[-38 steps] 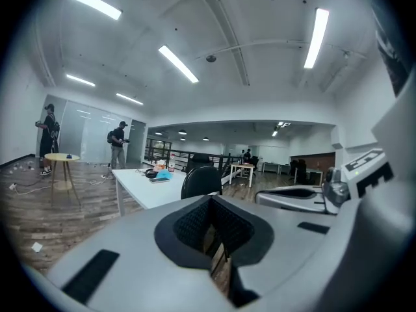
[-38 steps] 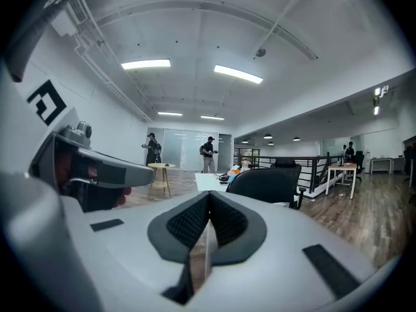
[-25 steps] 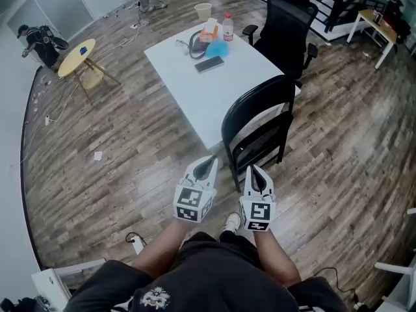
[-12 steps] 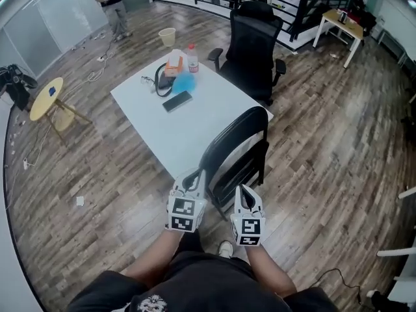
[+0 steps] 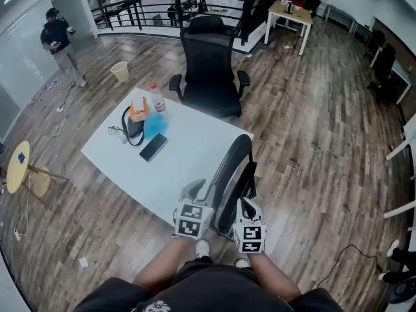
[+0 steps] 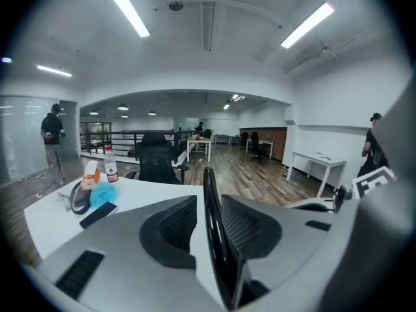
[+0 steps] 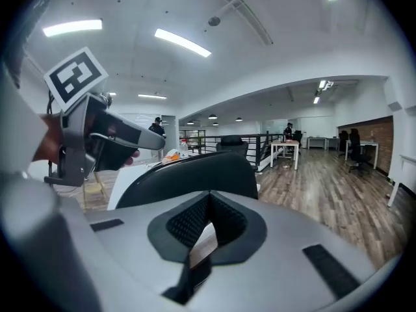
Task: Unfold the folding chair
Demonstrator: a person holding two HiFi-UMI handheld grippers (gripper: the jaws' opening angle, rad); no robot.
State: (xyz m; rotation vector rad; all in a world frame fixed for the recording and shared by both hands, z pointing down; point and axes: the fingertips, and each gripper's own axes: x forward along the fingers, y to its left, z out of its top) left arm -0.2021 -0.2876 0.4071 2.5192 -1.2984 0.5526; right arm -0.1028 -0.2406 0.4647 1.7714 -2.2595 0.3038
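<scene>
Nothing unfolded yet: folding chair (image 5: 235, 168) looks folded, just ahead of both tools, beside tabletop (image 5: 185, 158). left tool (image 5: 198, 188) jaws just been opening, narrow gap around backrest rim (image 6: 214, 233), no grip; right tool (image 5: 246, 204) closed, empty.

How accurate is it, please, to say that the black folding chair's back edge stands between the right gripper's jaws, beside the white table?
Not quite: it stands between the jaws of the left gripper, which have just been opening, as the left gripper view shows; the right gripper is shut. The folding chair is indeed beside the white table.
</scene>
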